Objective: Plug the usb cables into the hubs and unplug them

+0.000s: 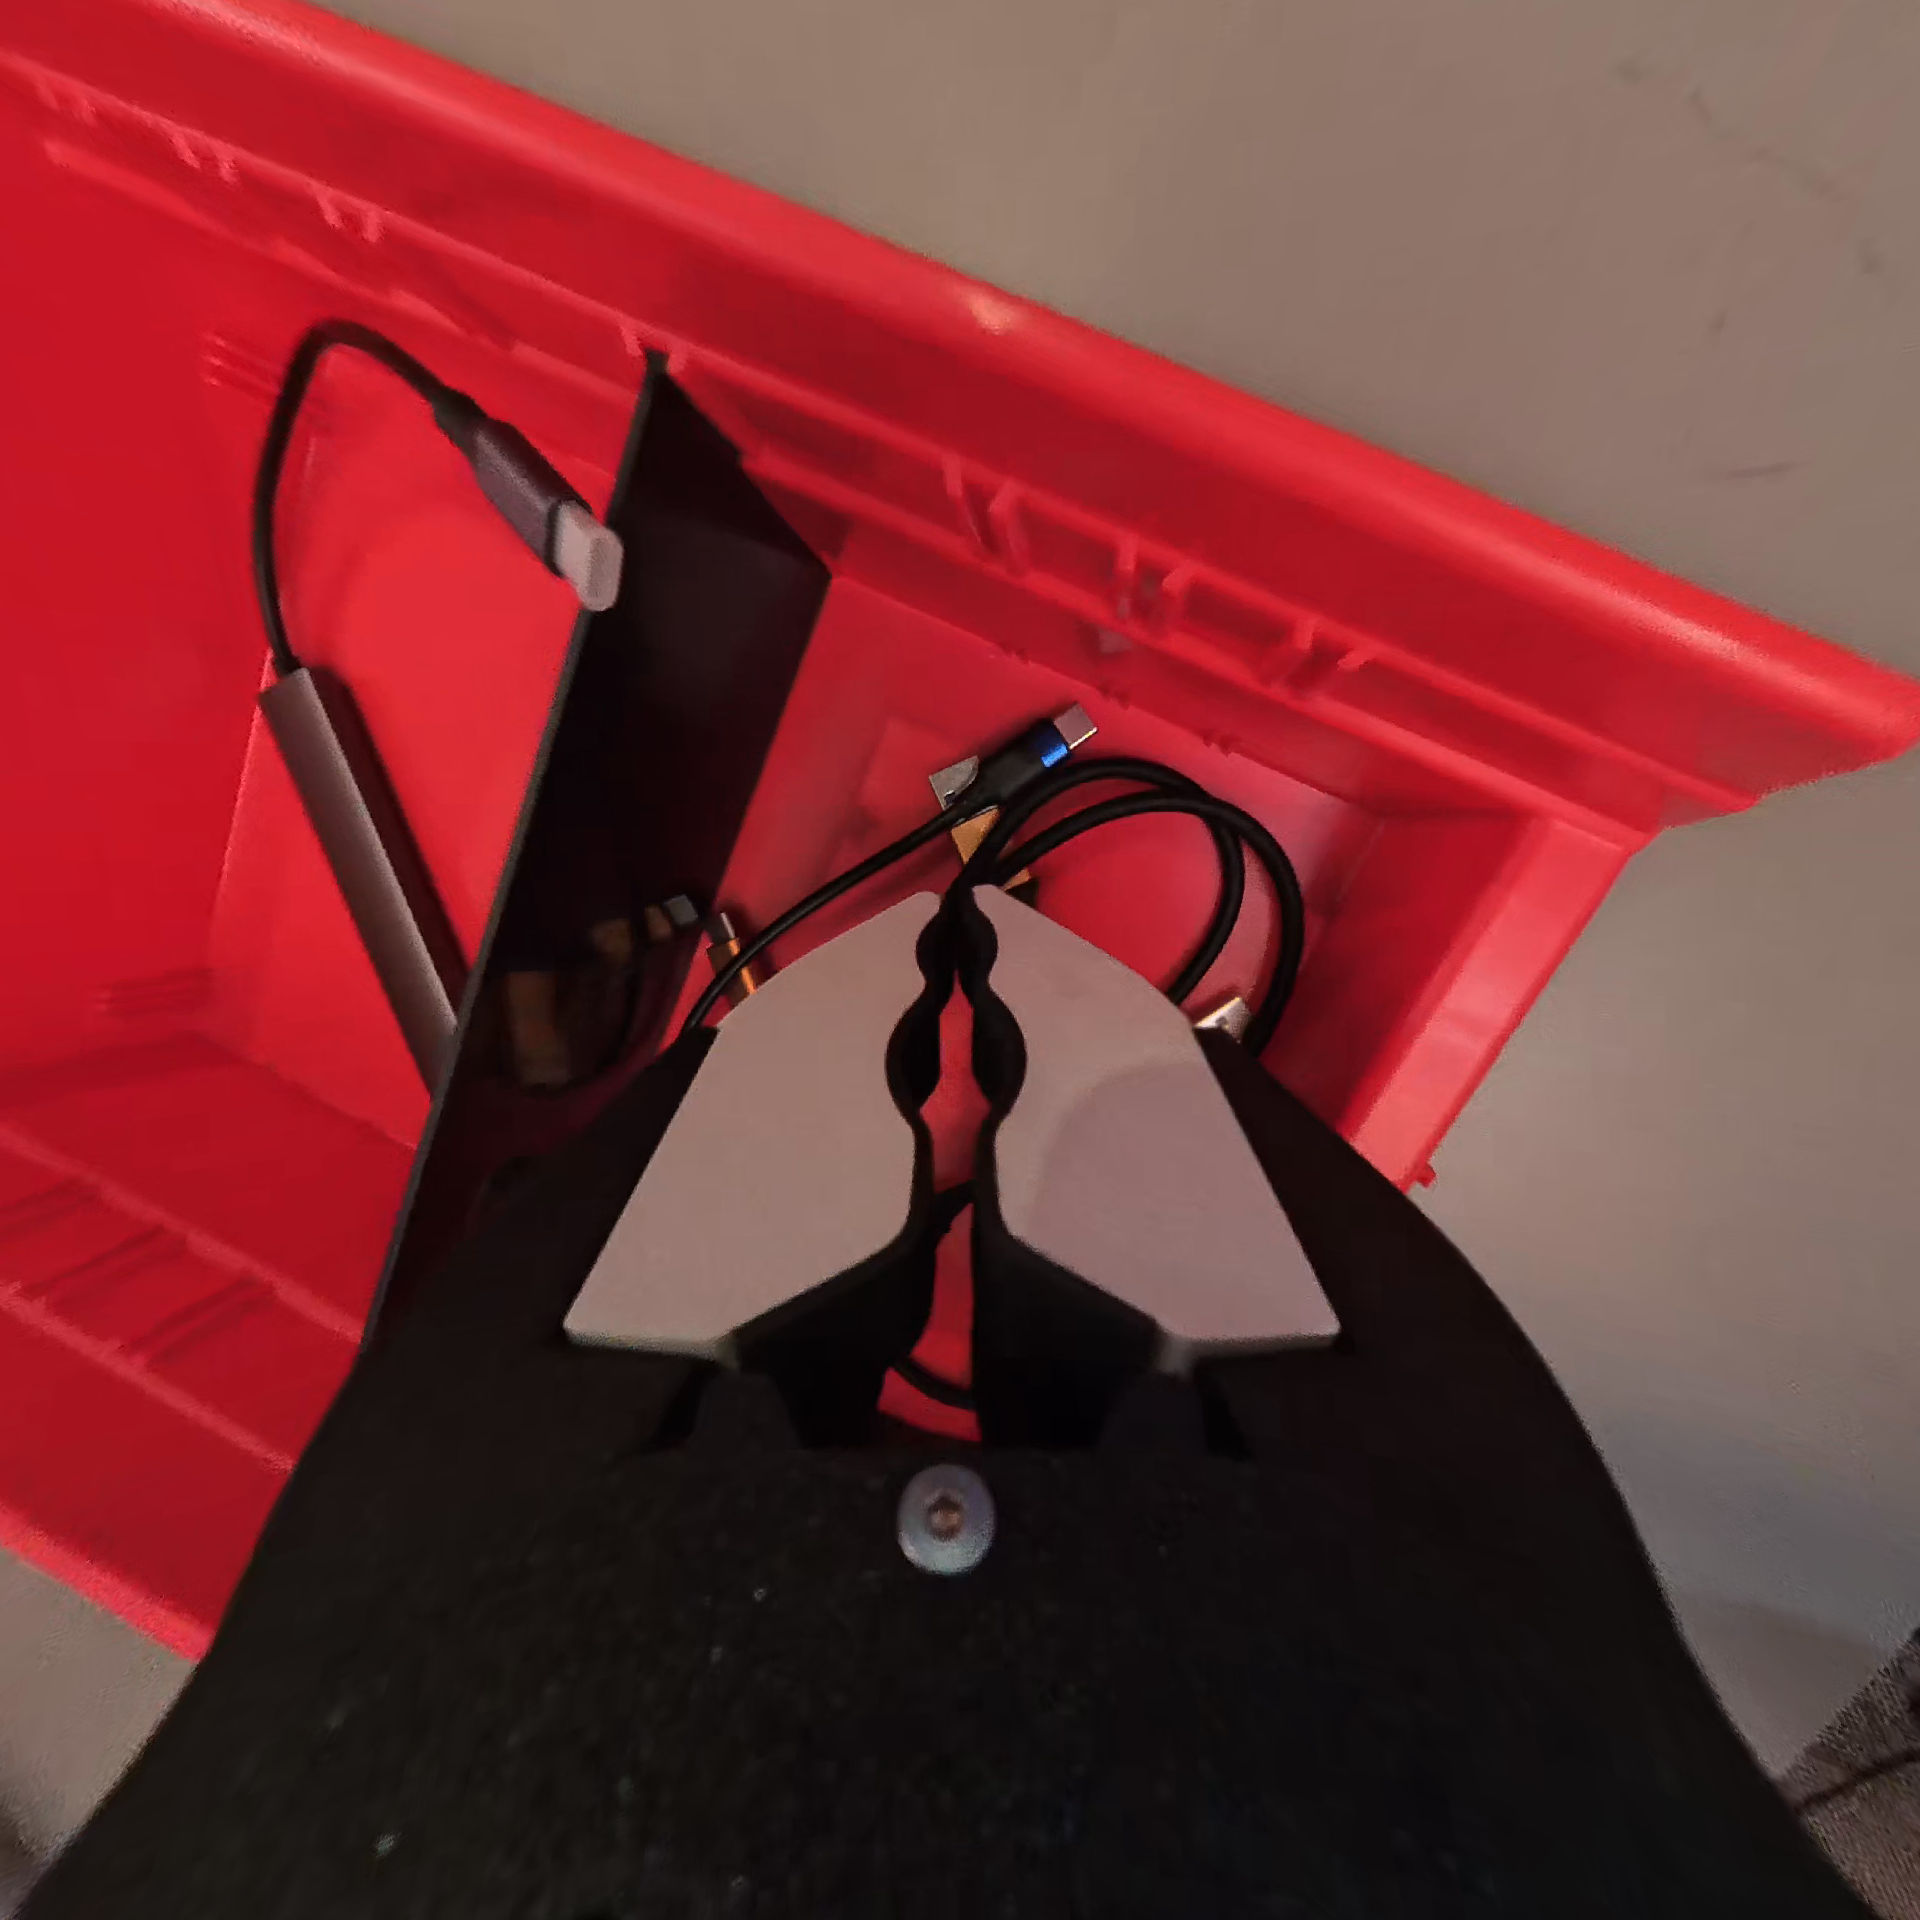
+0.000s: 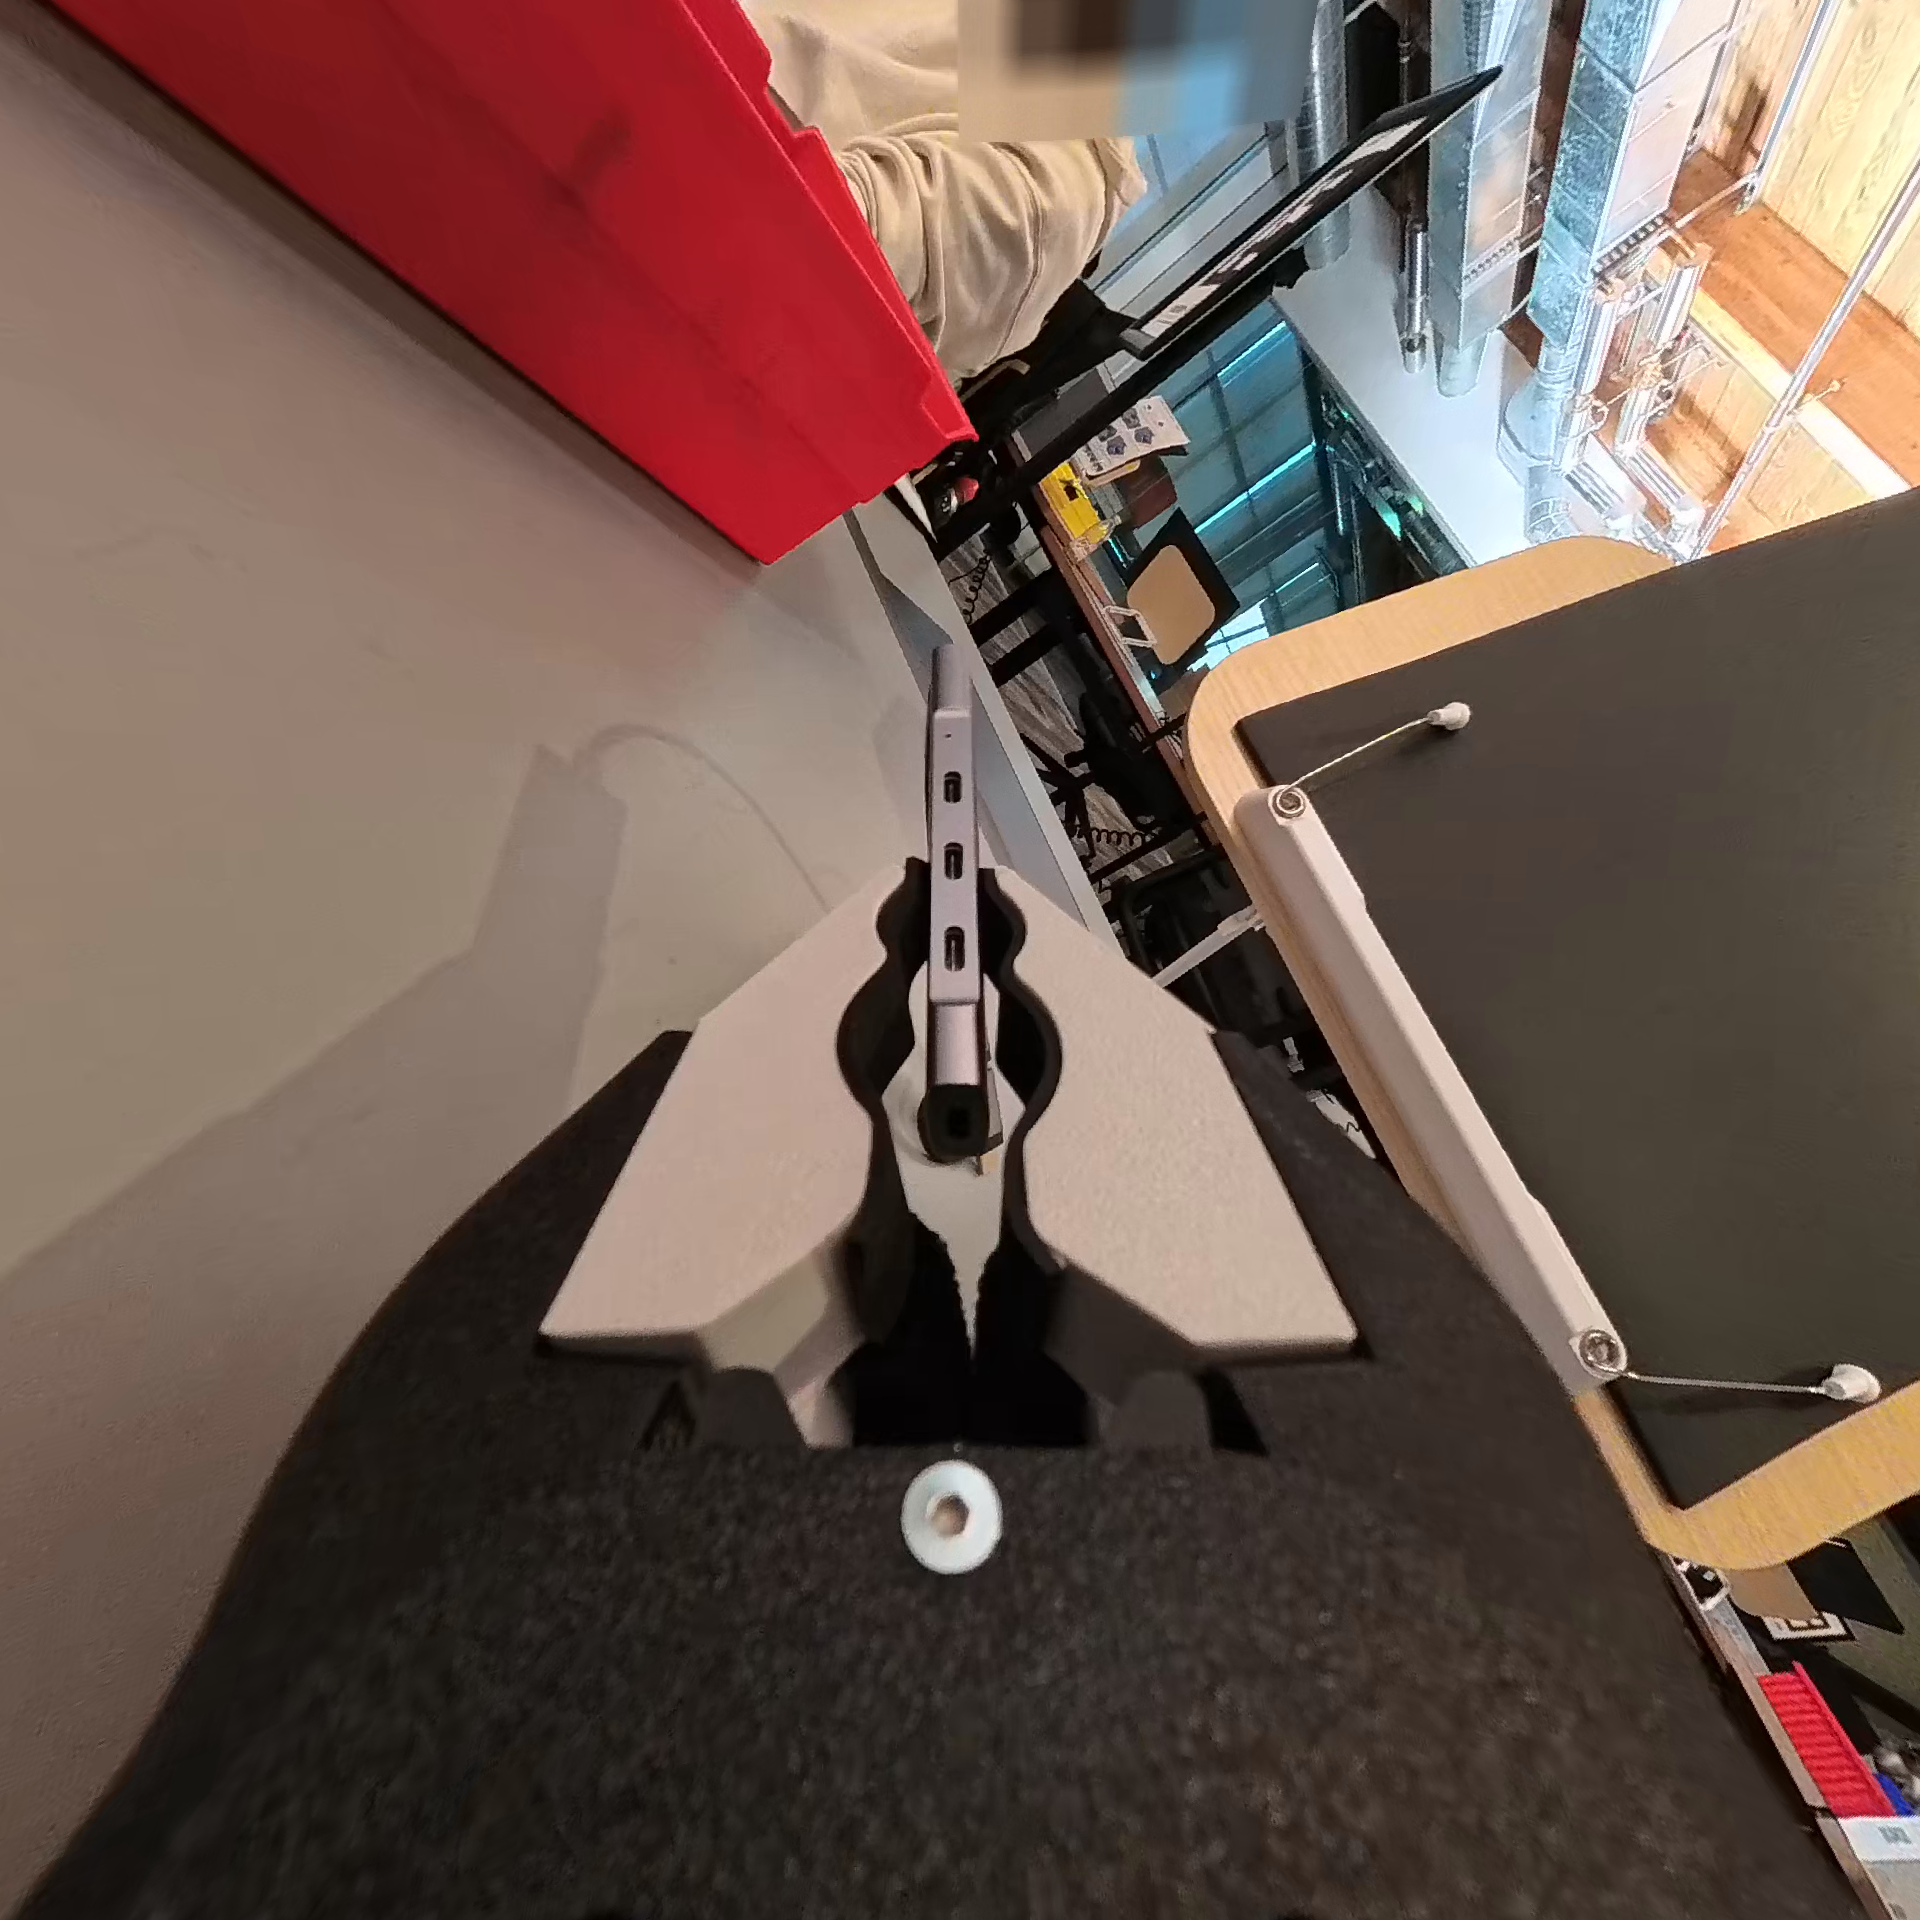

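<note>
My left gripper [image 1: 961,899] reaches into the right compartment of a red bin [image 1: 1143,416]. Its jaws are shut on a coiled black cable [image 1: 1231,862] with a blue-black plug [image 1: 1039,743]. A black divider [image 1: 665,779] splits the bin. The left compartment holds a slim grey hub [image 1: 353,831] with its short cable and plug [image 1: 540,499]. My right gripper [image 2: 956,883] is shut on another slim grey hub [image 2: 951,769] with several ports. It holds the hub edge-up above the grey table [image 2: 312,727], apart from the red bin [image 2: 582,260].
A wooden board with a black face and a white clip bar [image 2: 1662,935] lies to the right of my right gripper. A person's beige sleeve [image 2: 987,229] shows behind the bin. Small orange-tipped plugs [image 1: 727,951] lie by the divider's foot. Spacing between my two grippers at the tips: around 30 cm.
</note>
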A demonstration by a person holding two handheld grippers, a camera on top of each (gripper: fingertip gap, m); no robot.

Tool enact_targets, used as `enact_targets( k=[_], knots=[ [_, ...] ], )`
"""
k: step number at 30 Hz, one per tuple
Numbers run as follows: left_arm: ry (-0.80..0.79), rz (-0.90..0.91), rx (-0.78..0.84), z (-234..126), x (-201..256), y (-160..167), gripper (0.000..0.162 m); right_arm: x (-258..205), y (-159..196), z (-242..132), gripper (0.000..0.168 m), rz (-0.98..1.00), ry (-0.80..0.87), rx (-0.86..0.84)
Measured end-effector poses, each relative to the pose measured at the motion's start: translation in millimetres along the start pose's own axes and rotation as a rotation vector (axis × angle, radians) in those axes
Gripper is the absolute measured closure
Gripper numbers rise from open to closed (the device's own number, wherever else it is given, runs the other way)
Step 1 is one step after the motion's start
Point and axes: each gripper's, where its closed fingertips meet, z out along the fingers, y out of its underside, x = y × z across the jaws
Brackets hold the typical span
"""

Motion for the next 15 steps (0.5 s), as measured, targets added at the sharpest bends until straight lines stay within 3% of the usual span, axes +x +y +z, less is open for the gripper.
enact_targets(
  k=[4, 6, 8, 15],
  knots=[
    [-0.007, 0.050, -0.026, 8.0, 7.0, 5.4, 0.160, -2.2, 0.2, 0.4, 0.161, -0.010, -0.007, -0.003],
    [0.021, 0.015, -0.054, 17.4, 11.4, 9.0, 0.133, -2.8, 0.2, 0.4, 0.161, -0.012, -0.010, -0.003],
    [0.034, -0.028, -0.087, 25.6, 8.7, 14.8, 0.125, -3.2, 0.6, 0.4, 0.161, -0.010, -0.013, -0.005],
    [0.003, -0.005, -0.044, 28.9, -2.5, 18.0, 0.150, -3.1, 2.0, 1.2, 0.161, -0.003, -0.017, -0.010]
  ],
)
